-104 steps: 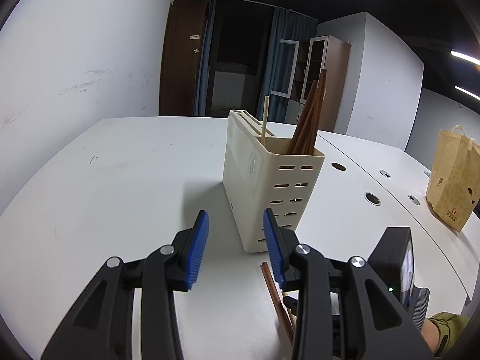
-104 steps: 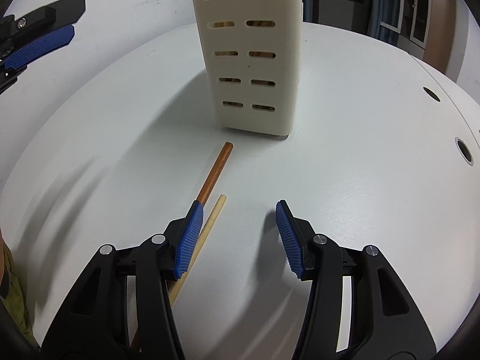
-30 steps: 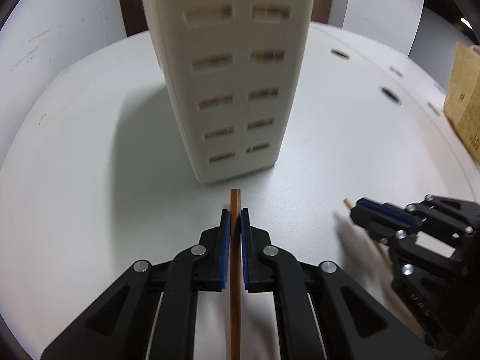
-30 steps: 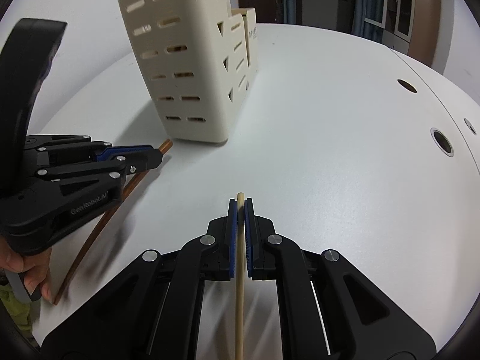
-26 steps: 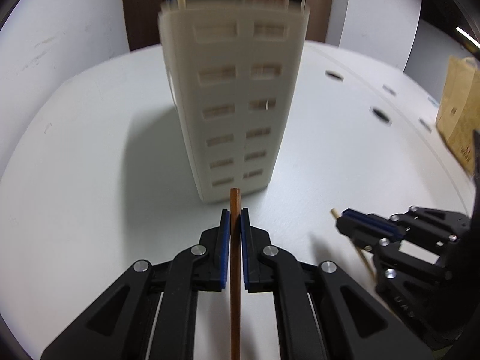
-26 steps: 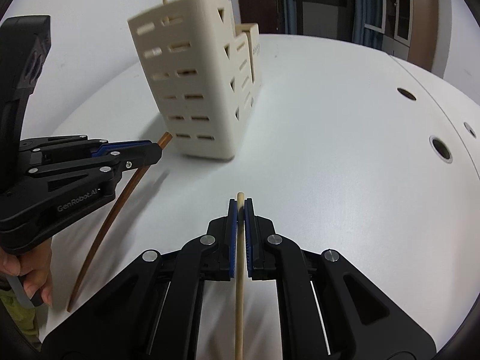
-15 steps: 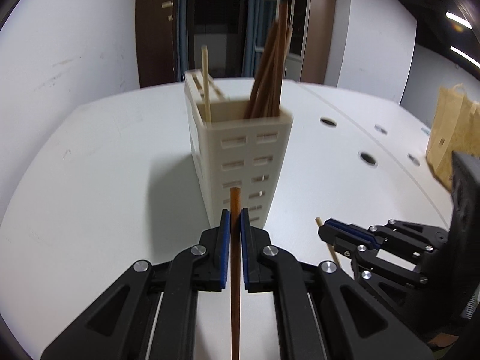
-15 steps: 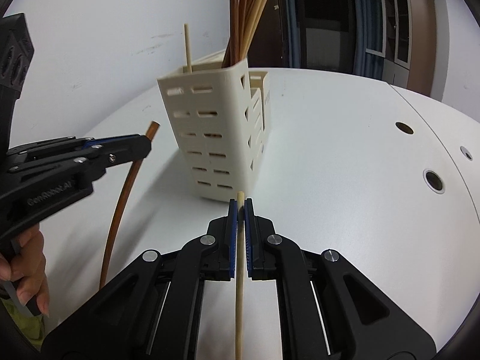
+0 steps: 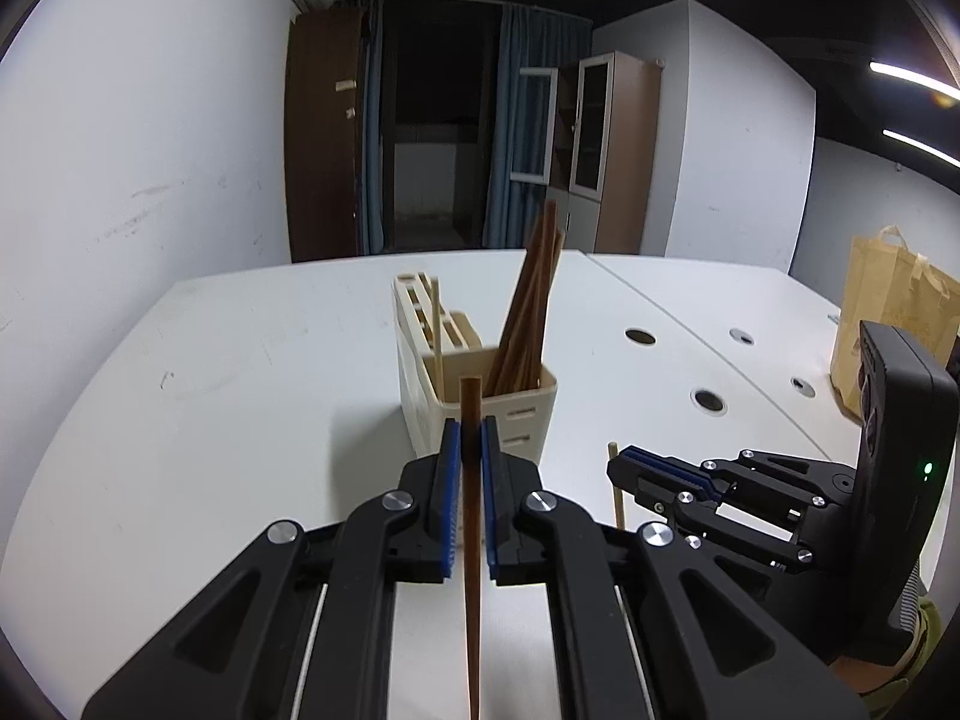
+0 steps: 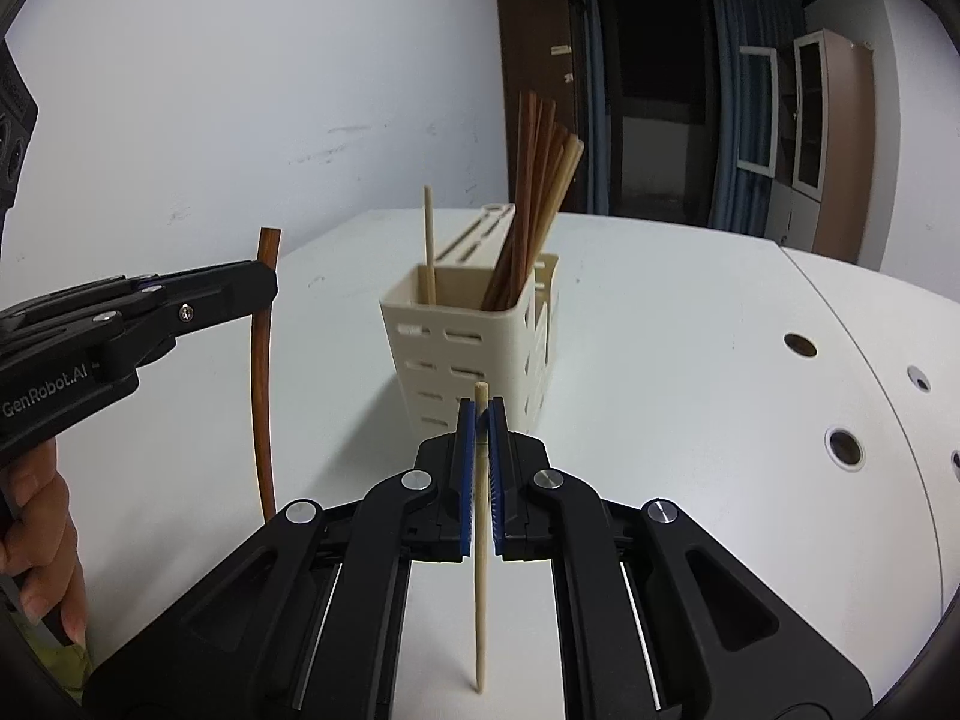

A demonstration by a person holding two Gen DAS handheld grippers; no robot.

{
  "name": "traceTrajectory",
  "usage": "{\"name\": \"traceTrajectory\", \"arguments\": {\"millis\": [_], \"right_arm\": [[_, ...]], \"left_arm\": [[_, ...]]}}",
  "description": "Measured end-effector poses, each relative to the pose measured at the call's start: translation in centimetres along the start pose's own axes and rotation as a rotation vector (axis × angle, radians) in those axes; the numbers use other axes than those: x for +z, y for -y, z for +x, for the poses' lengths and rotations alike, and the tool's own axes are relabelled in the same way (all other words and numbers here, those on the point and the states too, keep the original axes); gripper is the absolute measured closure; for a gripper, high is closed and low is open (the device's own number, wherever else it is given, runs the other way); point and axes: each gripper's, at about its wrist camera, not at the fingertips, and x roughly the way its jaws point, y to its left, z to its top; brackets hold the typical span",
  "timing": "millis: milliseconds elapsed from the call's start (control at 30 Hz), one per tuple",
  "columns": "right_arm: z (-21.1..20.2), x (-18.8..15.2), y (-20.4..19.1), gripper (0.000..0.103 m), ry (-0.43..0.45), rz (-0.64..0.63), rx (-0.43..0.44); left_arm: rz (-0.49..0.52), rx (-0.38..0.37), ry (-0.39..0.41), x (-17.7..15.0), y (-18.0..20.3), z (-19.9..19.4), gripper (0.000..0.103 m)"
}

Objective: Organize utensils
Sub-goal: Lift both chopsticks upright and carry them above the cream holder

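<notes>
Your left hand-held gripper (image 9: pixel 471 443) has its blue pads pressed onto a dark brown chopstick (image 9: pixel 471 516), pinching it near the upper end so that a short tip stands above the pads and the long rest hangs down toward you. Your right hand-held gripper (image 10: pixel 480 420) is likewise pressed together on a pale wooden chopstick (image 10: pixel 480 540), gripped close to its top with the shaft hanging below. Both grippers hover on the near side of the cream utensil holder (image 10: pixel 462 360), which stands upright on the white table (image 10: pixel 690 390); the left one is to the holder's left in the right wrist view, the right one directly in front of its slotted wall. Inside the holder's front compartment a bundle of brown chopsticks (image 10: pixel 534 204) leans toward the right corner, and a single pale stick (image 10: pixel 429 240) stands nearly upright at the left corner. Behind that compartment the holder has a lower slotted section. To the holder's right the table shows round cable holes (image 9: pixel 708 401), and further right a brown paper bag (image 9: pixel 888 312) stands. Your fingers (image 10: pixel 36 540) show around the left gripper's handle.
</notes>
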Motion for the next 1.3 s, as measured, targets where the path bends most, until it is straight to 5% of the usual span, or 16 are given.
{"name": "traceTrajectory", "arguments": {"millis": [567,933,1067,1167,1300], "right_arm": [[-0.6,4.9,-0.8,0.103,0.077,-0.044,-0.005],[2.3,3.2,2.6,0.102,-0.005,0.052,-0.013],[3.0,2.7,3.9,0.099,-0.024,0.083,-0.045],[3.6,2.5,5.0,0.083,-0.039,0.112,-0.059],[4.7,2.2,6.3,0.081,-0.065,0.144,-0.085]], "left_arm": [[0.033,0.029,0.157,4.5,0.0,-2.2,0.096],[0.006,0.032,0.131,4.4,-1.1,-0.9,0.096],[0.013,0.028,0.131,4.3,-1.0,-0.8,0.096],[0.013,0.027,0.131,4.3,-0.9,-0.8,0.096],[0.012,0.024,0.131,4.4,-1.0,-0.7,0.096]]}}
